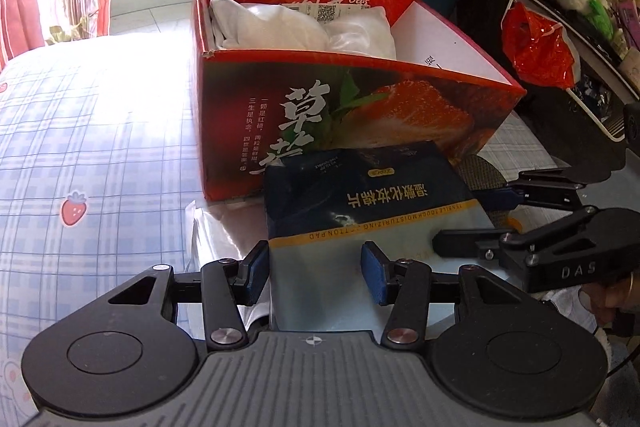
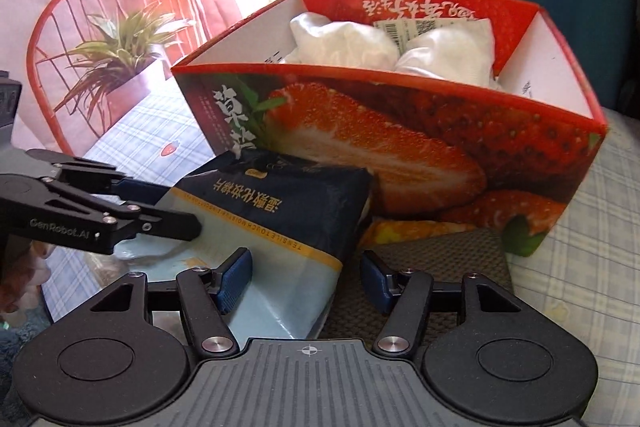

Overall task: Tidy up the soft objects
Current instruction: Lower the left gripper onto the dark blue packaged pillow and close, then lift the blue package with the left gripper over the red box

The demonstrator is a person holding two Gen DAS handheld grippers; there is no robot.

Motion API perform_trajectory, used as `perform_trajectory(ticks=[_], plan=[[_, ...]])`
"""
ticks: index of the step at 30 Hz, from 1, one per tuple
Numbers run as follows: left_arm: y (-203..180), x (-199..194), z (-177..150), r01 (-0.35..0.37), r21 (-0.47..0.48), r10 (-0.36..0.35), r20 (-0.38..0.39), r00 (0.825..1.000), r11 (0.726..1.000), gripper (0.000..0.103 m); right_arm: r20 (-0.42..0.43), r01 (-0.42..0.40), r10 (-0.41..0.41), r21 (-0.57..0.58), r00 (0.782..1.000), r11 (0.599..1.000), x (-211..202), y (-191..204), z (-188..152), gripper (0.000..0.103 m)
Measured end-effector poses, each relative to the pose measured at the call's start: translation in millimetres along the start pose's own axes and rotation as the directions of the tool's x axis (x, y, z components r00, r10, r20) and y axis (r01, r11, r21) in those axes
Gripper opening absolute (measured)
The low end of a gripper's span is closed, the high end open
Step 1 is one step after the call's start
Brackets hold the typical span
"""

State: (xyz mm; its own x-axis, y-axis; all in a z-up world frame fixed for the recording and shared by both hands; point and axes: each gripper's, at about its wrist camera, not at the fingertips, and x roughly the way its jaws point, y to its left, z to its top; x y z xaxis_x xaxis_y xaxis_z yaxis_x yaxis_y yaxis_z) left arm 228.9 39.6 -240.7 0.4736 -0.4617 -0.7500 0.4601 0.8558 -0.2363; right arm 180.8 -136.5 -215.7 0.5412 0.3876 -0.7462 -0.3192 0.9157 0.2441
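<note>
1. Left gripper (image 1: 316, 273) stands about half open over the near end of a soft dark-blue and pale-blue plastic pack of cotton pads (image 1: 368, 211); its blue pads (image 1: 256, 277) flank the pack's left portion, and whether they press it I cannot tell.
2. Pack: glossy, dark upper half with yellow lettering, a yellow band, pale-blue lower half. It lies on the checked blue strawberry-print bedsheet (image 1: 100, 147), its far end against the front wall of the red strawberry-printed cardboard box (image 1: 360, 115).
3. White crumpled soft bundle (image 1: 300, 27) sits inside the box (a barcode label on top).
4. Right gripper (image 2: 306, 281) also about half open; its left pad lies on the pack's pale end, its right pad hangs over a dark woven mat (image 2: 440, 267), clear of the pack.
5. Left view alone shows a red plastic bag (image 1: 536, 43) and a cluttered shelf; right view alone shows the mat's full weave and a curtain printed with a chair and plant (image 2: 112, 59).
</note>
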Motion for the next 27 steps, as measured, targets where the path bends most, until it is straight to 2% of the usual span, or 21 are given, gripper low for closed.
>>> perform_trajectory(ticks=[6, 9, 11, 14, 16, 17, 27], plan=[[-1.9, 11.4, 9.3, 0.022, 0.011, -0.022, 0.014, 1.0, 1.0, 0.061, -0.009, -0.001, 0.001, -0.041, 1.0, 0.999, 7.6, 5.8, 3.3, 0.056], [-3.7, 14.6, 10.3, 0.039, -0.009, -0.039, 0.01, 0.999, 0.999, 0.061, -0.007, 0.005, -0.005, -0.051, 1.0, 0.999, 8.1, 6.7, 2.8, 0.055], [-7.3, 15.7, 8.1, 0.069, -0.026, -0.069, -0.003, 0.998, 0.997, 0.06, -0.008, 0.002, -0.003, -0.057, 1.0, 0.998, 8.3, 8.7, 2.3, 0.048], [-18.9, 12.3, 4.3, 0.033, 0.022, -0.033, 0.0, 0.999, 0.999, 0.053, -0.009, 0.011, -0.012, -0.093, 1.0, 0.996, 7.2, 16.0, 1.9, 0.041], [-20.4, 8.4, 5.1, 0.017, 0.021, -0.017, 0.011, 1.0, 1.0, 0.038, -0.005, 0.024, -0.025, -0.123, 1.0, 0.992, 5.7, 21.7, 2.2, 0.038], [-18.9, 5.8, 6.2, 0.021, 0.008, -0.021, 0.017, 1.0, 1.0, 0.037, -0.002, 0.028, -0.029, -0.127, 1.0, 0.991, 4.7, 22.2, 2.1, 0.036], [-26.0, -28.2, 17.5, 0.054, 0.022, -0.056, 0.103, 0.993, 0.998, 0.034, 0.066, 0.016, -0.007, -0.135, 0.998, 0.991, -22.8, 13.1, 4.8, 0.035]])
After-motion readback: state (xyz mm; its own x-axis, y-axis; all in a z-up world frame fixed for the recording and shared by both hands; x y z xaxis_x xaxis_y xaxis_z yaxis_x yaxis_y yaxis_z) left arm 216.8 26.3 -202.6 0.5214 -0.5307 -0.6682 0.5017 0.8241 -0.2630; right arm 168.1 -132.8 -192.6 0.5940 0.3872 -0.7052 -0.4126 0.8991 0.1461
